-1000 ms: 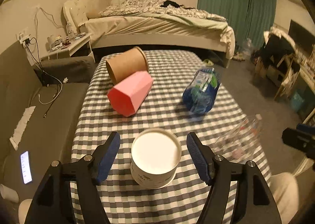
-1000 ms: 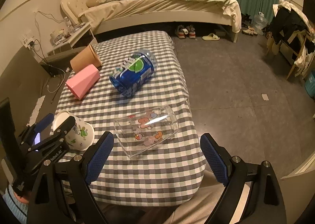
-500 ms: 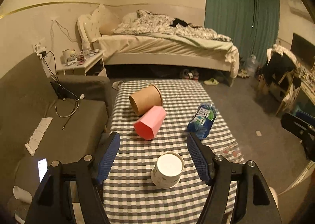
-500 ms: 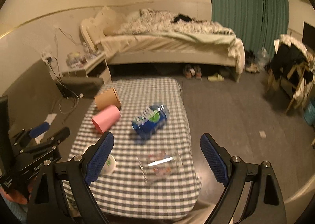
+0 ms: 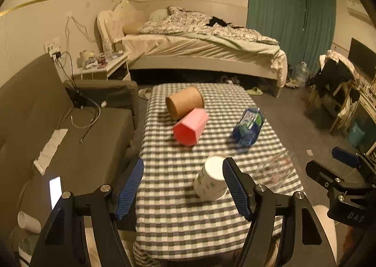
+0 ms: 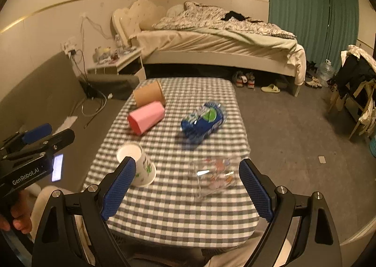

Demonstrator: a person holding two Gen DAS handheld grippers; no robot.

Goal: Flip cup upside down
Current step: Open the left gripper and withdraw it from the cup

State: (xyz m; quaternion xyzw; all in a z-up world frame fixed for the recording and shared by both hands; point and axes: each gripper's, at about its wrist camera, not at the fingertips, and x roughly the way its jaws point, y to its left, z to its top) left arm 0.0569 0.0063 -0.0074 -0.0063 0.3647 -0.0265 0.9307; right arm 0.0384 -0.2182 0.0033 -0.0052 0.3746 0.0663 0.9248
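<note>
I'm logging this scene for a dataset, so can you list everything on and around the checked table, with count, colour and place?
White paper cup: 1, white with green print, near table edge, standing upside down.
Pink cup: 1, pink, faceted, lying on its side mid-table.
Brown cup: 1, brown paper, on its side behind the pink cup.
Blue bottle: 1, blue with green label, lying right of centre.
Clear cup: 1, transparent with cartoon print, on its side at the near right.
Table: 1, grey-white checked cloth.
Sofa: 1, grey, left of table.
Phone: 1, screen lit, on sofa.
Bed: 1, cream, behind.
Left gripper: blue pads, open, empty.
Right gripper: blue pads, open, empty.
</note>
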